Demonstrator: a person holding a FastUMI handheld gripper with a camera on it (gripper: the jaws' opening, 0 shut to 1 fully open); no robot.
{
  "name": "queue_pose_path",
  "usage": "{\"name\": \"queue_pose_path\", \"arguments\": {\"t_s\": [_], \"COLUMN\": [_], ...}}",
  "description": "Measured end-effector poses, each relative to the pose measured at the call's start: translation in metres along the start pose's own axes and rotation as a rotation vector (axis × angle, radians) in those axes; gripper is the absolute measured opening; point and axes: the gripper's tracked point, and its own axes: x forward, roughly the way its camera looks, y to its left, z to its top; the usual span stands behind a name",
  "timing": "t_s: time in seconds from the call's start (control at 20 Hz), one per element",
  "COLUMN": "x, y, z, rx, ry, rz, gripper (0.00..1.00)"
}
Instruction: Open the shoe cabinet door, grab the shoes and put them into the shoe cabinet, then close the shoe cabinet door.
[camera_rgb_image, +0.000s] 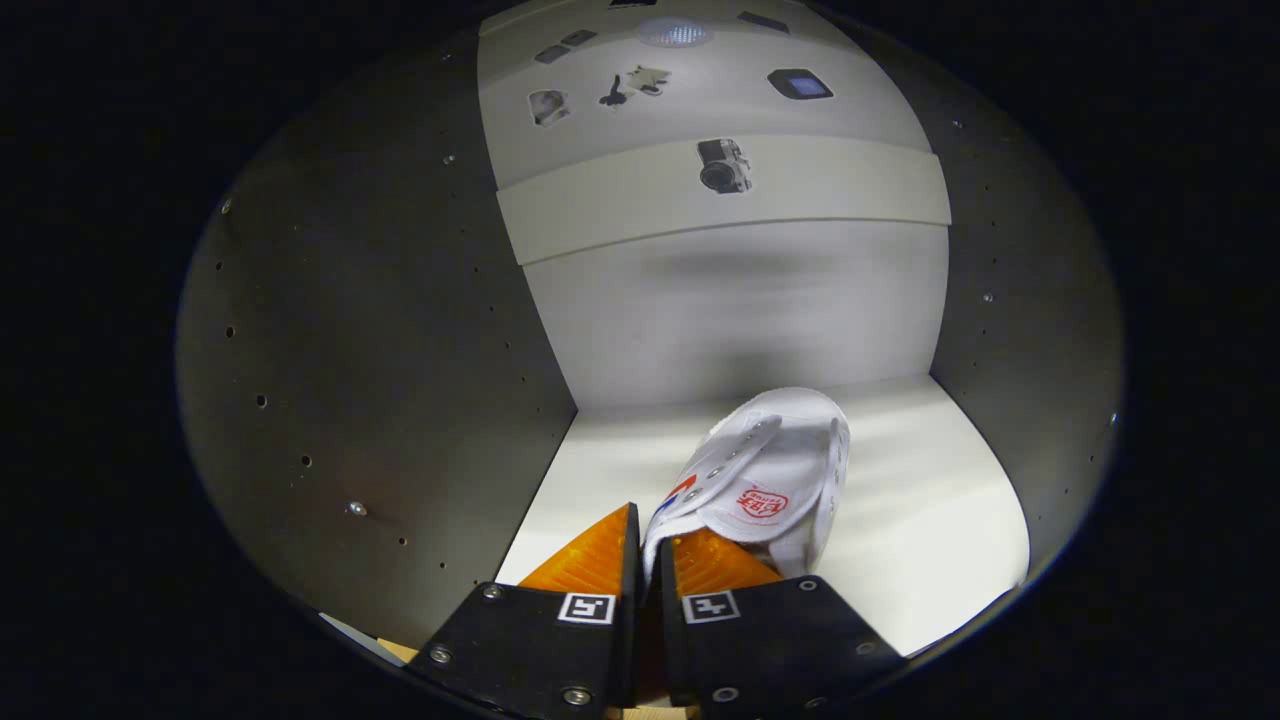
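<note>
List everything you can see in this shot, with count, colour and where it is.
shoe: one, white with a red mark on the tongue, lying on the cabinet floor just ahead of the fingers, its near edge pinched between them
cabinet floor: one, white, under the shoe
side walls: two, dark, with rows of small holes, either side of the floor
back panel: one, pale grey, beyond the shoe
pictures: several, small and dark, on the pale panel high beyond the shoe
gripper: one, fingers closed on the shoe's edge
</note>
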Motion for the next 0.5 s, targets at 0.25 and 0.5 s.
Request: {"name": "queue_pose_path", "arguments": {"t_s": [0.25, 0.5], "x": [-0.029, -0.071], "y": [0.010, 0.021], "z": [0.004, 0.017], "rx": [-0.036, -0.084], "ry": [-0.024, -0.110], "rz": [-0.003, -0.020], "gripper": [0.36, 0.83]}}
